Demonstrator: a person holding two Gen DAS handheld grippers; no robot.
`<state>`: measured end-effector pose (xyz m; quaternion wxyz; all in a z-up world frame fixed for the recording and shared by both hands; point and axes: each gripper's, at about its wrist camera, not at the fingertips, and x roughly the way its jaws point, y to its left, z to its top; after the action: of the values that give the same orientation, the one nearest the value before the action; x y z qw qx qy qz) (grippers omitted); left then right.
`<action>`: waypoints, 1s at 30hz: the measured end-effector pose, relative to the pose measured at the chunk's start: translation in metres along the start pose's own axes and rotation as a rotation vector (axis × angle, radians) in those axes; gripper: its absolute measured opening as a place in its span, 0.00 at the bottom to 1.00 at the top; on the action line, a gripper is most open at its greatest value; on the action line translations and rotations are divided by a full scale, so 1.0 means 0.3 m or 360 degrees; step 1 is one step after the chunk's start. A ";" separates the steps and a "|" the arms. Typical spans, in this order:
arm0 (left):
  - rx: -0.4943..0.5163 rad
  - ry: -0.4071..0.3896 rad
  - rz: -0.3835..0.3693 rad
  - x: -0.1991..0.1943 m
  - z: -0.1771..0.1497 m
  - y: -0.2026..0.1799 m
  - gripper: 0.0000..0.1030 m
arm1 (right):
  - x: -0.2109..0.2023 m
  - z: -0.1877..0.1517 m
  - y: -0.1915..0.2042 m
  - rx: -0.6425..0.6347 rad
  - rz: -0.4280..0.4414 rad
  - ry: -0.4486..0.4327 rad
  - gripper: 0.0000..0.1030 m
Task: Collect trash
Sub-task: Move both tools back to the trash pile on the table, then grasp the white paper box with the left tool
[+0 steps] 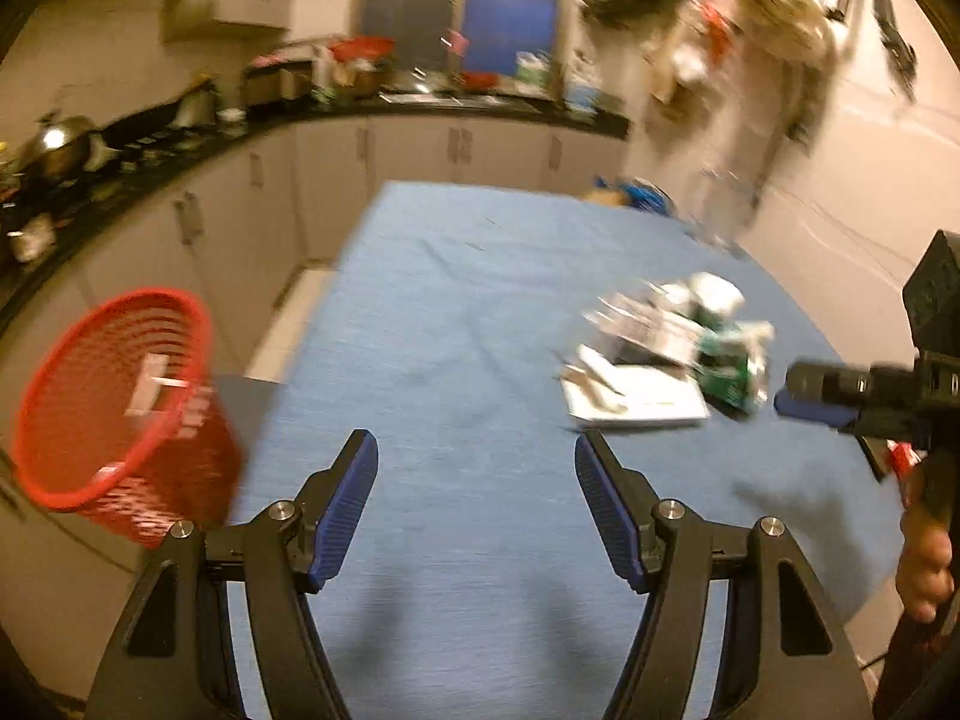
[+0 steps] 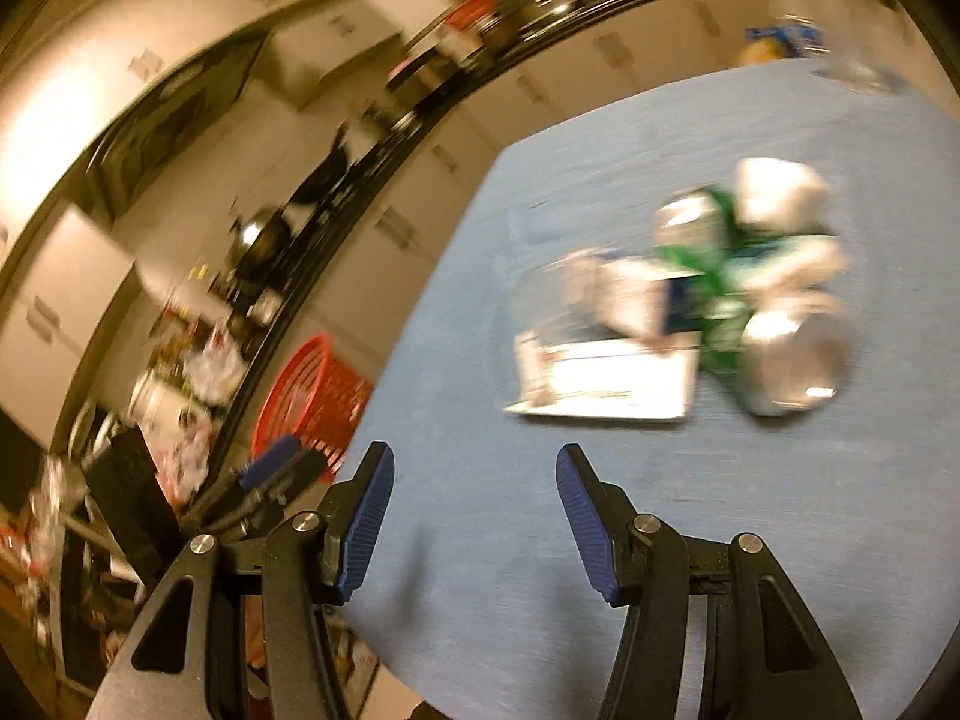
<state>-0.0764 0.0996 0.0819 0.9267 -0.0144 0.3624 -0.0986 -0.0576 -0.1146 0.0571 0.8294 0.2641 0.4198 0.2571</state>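
A pile of trash [image 1: 672, 348] lies on the blue table [image 1: 456, 330]: crushed green-and-silver cans [image 2: 774, 336], white cartons [image 2: 636, 300] and a flat white paper [image 2: 606, 387]. A red mesh basket [image 1: 114, 414] stands off the table's left edge, with small scraps inside; it also shows in the right wrist view [image 2: 312, 402]. My left gripper [image 1: 476, 450] is open and empty above the near table. My right gripper [image 2: 474, 465] is open and empty, short of the pile; in the left wrist view it shows at the right [image 1: 810, 399], close to the cans.
A dark kitchen counter [image 1: 180, 138] crowded with pots and dishes runs along the left and back walls. Items hang on the right wall [image 1: 750, 42]. A blue object [image 1: 642, 192] sits past the table's far edge. Both views are motion-blurred.
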 end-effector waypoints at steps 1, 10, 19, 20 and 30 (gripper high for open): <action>0.0015 0.0028 -0.0036 0.024 0.001 -0.031 0.65 | -0.022 0.002 -0.033 0.0035 -0.0008 -0.0023 0.59; 0.0089 0.0172 -0.0143 0.160 0.023 -0.193 0.65 | -0.095 0.022 -0.245 0.0258 -0.0027 -0.0055 0.61; 0.0047 0.0233 -0.0142 0.304 0.077 -0.224 0.61 | -0.105 0.065 -0.295 0.0293 -0.0061 -0.0093 0.61; 0.0042 0.0230 -0.0143 0.313 0.086 -0.226 0.55 | -0.103 0.066 -0.299 0.0295 -0.0063 -0.0091 0.61; 0.0051 0.0304 -0.0084 0.457 0.113 -0.267 0.23 | -0.123 0.089 -0.330 0.0308 -0.0130 -0.0126 0.61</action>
<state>0.0311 -0.0071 0.0230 0.8851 0.0004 0.4470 -0.1296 -0.0342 -0.2164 0.0266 0.8258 0.3357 0.4199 0.1706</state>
